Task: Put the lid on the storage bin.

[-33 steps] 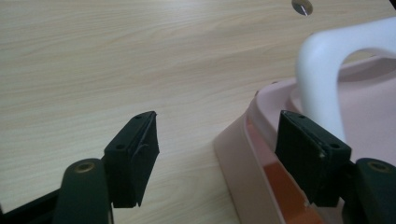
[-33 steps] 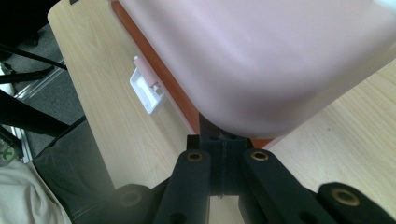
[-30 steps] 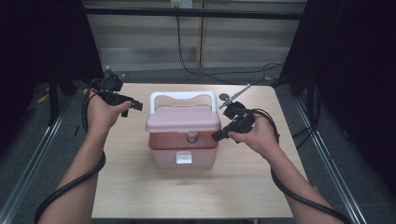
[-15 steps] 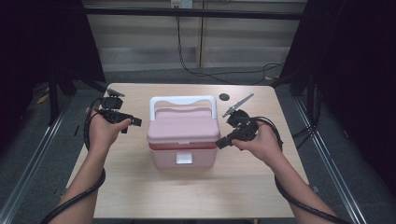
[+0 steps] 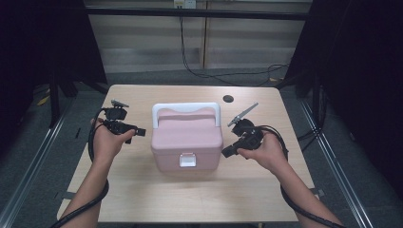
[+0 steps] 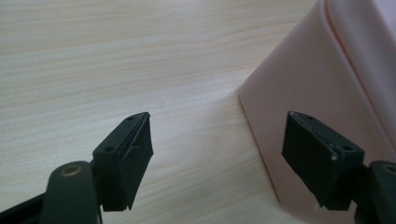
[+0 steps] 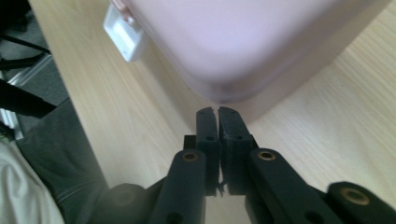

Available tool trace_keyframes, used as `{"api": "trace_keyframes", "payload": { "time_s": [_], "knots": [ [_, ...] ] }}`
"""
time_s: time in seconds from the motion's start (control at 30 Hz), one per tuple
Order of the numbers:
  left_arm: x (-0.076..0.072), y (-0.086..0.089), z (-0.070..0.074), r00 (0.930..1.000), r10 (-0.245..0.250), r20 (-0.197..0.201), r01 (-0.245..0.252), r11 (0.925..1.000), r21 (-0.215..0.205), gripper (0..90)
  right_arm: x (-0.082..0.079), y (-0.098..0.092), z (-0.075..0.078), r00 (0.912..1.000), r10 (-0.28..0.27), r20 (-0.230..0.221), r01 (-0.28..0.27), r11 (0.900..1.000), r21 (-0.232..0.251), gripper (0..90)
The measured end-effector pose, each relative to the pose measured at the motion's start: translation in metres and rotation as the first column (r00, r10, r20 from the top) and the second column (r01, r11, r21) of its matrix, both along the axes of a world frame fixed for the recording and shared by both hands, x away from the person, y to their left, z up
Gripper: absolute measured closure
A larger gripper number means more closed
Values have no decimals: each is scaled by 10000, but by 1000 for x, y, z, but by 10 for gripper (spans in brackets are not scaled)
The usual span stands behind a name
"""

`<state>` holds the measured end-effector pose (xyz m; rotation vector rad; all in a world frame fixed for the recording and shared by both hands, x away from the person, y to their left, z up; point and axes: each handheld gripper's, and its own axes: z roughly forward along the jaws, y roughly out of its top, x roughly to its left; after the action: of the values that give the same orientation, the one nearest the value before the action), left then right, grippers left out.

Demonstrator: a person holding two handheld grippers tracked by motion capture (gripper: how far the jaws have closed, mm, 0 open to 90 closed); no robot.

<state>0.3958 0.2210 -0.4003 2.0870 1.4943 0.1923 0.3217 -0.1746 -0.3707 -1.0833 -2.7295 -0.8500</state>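
Our pink box (image 5: 186, 140) sits latched on the table (image 5: 142, 199); left gripper (image 5: 135, 133) released, right gripper (image 5: 227, 153) clenched, both empty.

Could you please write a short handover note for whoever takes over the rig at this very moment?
Left gripper: open, nothing between its jaws, beside the pink box's left side.
Right gripper: shut, holding nothing, tips near the box's front right corner.
Box: upright mid-table, lid down, white latch at the front, white handle at the back.
Done: both grippers flank the box.
Left: nothing gripped or unlatched yet; probably the latch comes next.
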Motion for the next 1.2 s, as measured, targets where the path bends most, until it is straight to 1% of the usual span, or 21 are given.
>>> {"api": "trace_keyframes", "payload": {
  "time_s": [0.1,0.13,0.17,0.2,0.23,0.33,0.37,0.43,0.47,0.57,0.6,0.63,0.67,0.73,0.8,0.9,0.93,1.0,1.07,1.17,1.2],
  "knots": [
    [-3,2,-5,10000,-13,-30,13,10000,10,236,-3,-3,-6,10000,-4,32,4,10000,7,828],
    [-4,2,-7,10000,8,-26,-8,10000,30,236,-4,-4,-9,9999,-57,155,59,10000,-75,793],
    [-4,3,-9,10000,-46,-62,47,10000,86,236,-5,-6,-12,9998,-76,176,79,9998,-157,747],
    [-5,3,-11,10000,23,-89,-23,10000,-13,234,-6,-8,-14,9995,-126,295,131,9998,-154,709],
    [-5,5,-13,10000,-10,-99,10,10000,18,234,-7,-10,-17,9991,-234,349,237,9997,-86,692],
    [-8,7,-18,9999,17,-118,-17,10000,21,234,-9,-17,-26,9984,-450,333,451,9990,-15,600],
    [-8,7,-19,9999,14,-101,-13,10000,50,233,-10,-19,-30,9978,-534,397,536,9986,-45,578],
    [-10,9,-22,9999,-6,-126,6,10000,42,230,-11,-22,-35,9977,-505,457,511,9986,-117,550],
    [-11,9,-23,9999,30,-121,-30,10000,3,229,-12,-23,-37,9972,-546,510,551,9984,-81,516],
    [-13,12,-28,9999,63,-146,-64,10000,-51,219,-14,-27,-44,9972,-571,492,572,9984,1,467],
    [-14,14,-30,9999,28,-122,-28,10000,-17,219,-15,-28,-47,9963,-599,614,600,9982,-11,447],
    [-14,14,-32,9999,86,-125,-86,10000,-11,218,-17,-29,-50,9958,-625,667,630,9980,-43,434],
    [-15,15,-34,9999,46,-167,-47,10000,-11,216,-17,-30,-54,9963,-625,597,633,9979,-118,417],
    [-17,16,-38,9999,17,-152,-18,10000,-14,212,-19,-31,-62,9962,-618,610,626,9980,-103,393],
    [-19,18,-42,9999,-5,-119,5,10000,-19,205,-21,-33,-70,9969,-639,460,643,9979,-87,380],
    [-22,20,-49,9999,-47,-123,48,9999,99,200,-24,-35,-81,9962,-638,601,650,9977,-193,339],
    [-23,21,-51,9999,-38,-133,39,10000,55,200,-25,-36,-85,9964,-661,539,671,9976,-159,322],
    [-24,22,-56,9999,-120,-121,121,9998,131,198,-26,-38,-93,9965,-693,473,703,9974,-186,316],
    [-26,23,-60,9999,-154,-79,155,9997,171,199,-28,-40,-99,9960,-657,614,677,9972,-313,309],
    [-29,23,-65,9993,-364,-10,364,9990,243,199,-29,-42,-106,9947,-594,838,628,9973,-387,294],
    [-30,23,-67,9991,-425,76,423,9988,233,199,-30,-42,-107,9949,-643,778,675,9969,-393,283]
  ]
}}
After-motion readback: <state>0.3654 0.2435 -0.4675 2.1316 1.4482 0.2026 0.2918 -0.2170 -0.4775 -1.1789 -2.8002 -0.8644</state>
